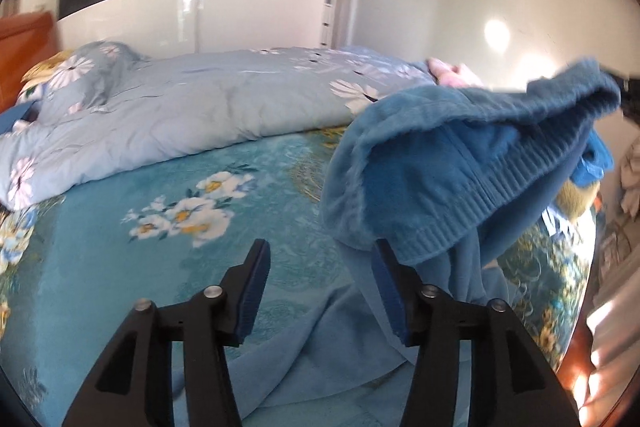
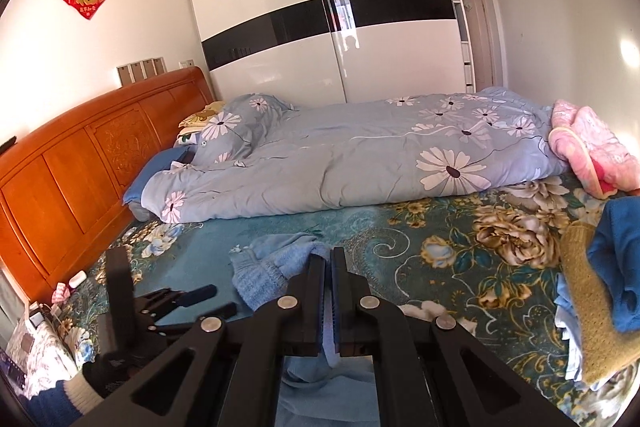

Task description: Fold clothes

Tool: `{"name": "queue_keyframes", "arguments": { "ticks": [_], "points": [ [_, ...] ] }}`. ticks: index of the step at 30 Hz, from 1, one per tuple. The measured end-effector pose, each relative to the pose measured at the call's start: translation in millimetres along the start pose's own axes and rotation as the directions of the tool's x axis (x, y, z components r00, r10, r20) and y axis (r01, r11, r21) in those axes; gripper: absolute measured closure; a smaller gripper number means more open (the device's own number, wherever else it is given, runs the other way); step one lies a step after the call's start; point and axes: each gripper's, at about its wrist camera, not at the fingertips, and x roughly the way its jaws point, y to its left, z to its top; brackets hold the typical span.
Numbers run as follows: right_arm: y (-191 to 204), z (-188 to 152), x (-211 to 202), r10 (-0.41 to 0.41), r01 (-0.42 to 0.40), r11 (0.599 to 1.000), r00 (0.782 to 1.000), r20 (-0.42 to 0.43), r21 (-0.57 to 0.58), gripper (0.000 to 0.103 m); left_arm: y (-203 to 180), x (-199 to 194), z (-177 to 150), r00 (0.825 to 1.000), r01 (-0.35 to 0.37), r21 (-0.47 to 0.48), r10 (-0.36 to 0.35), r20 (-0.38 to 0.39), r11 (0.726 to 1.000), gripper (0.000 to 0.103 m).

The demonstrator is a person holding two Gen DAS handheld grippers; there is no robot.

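- On the bed (image 2: 400, 227), near edge, the blue sweater (image 1: 460, 163) is part lifted, part left trailing on the floral sheet (image 1: 168, 187).
- Right gripper (image 2: 328, 279): jaws closed on pale blue fabric, seen pinched between the pads in the right wrist view. Judged to be the sweater's edge, held up so the fold can be carried over.
- Left gripper (image 1: 320, 287): jaws apart, nothing between the pads. Ribbed hem is draped just over the right-side jaw, not clamped; likely a release or regrip.
- Left wrist view only: raised bulk of the sweater, ribbing, motion blur.
- Right wrist view only: the pinch itself, headboard (image 2: 80, 163), pink item (image 2: 592, 147) by the duvet (image 2: 360, 155), further clothes (image 2: 600, 287) at the right edge, awaiting folding.
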Motion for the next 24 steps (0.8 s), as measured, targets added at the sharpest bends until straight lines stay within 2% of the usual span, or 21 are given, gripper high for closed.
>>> {"name": "queue_keyframes", "arguments": {
  "ticks": [5, 8, 11, 12, 13, 15, 17, 18, 20, 24],
  "points": [
    [3, -1, -1, 0.003, -0.003, 1.0, 1.0, -0.004, -0.008, 0.1, -7, 11, -1, 0.995, 0.091, 0.012, -0.09, -0.047, 0.996, 0.038],
    [5, -2, 0, 0.005, -0.005, 1.0, 1.0, -0.005, -0.012, 0.1, -6, 12, 1, 0.992, 0.116, -0.068, -0.118, -0.037, 0.991, 0.038],
    [6, -2, 0, 0.005, -0.005, 1.0, 1.0, -0.005, -0.013, 0.1, 8, 18, 1, 0.978, 0.193, -0.208, -0.204, -0.033, 0.959, 0.038],
    [5, -2, 0, 0.004, -0.004, 1.0, 1.0, -0.005, -0.011, 0.1, 10, 19, 0, 0.977, 0.199, -0.232, -0.212, -0.03, 0.952, 0.038],
    [5, -2, 0, 0.003, -0.003, 1.0, 1.0, -0.004, -0.01, 0.1, 12, 20, 0, 0.977, 0.2, -0.247, -0.212, -0.025, 0.948, 0.041],
    [3, -2, -1, 0.001, -0.001, 1.0, 1.0, -0.003, -0.004, 0.1, 11, 22, 0, 0.979, 0.187, -0.253, -0.201, -0.031, 0.949, 0.057],
    [-2, -2, -1, 0.003, -0.003, 1.0, 1.0, -0.002, 0.01, 0.1, 9, 28, 3, 0.978, 0.179, -0.26, -0.2, -0.054, 0.949, 0.087],
    [-4, -2, -1, 0.005, -0.005, 1.0, 1.0, -0.002, 0.017, 0.1, 6, 30, 5, 0.978, 0.178, -0.259, -0.201, -0.064, 0.949, 0.093],
    [-7, -1, -3, -0.006, 0.006, 1.0, 1.0, 0.0, 0.022, 0.1, 0, 30, 8, 0.979, 0.17, -0.242, -0.191, -0.066, 0.955, 0.096],
    [-35, 13, -21, -0.078, 0.076, 0.996, 0.996, 0.037, 0.052, 0.1, -30, 14, 30, 0.97, 0.234, -0.191, -0.243, -0.027, 0.953, 0.097]
  ]
}}
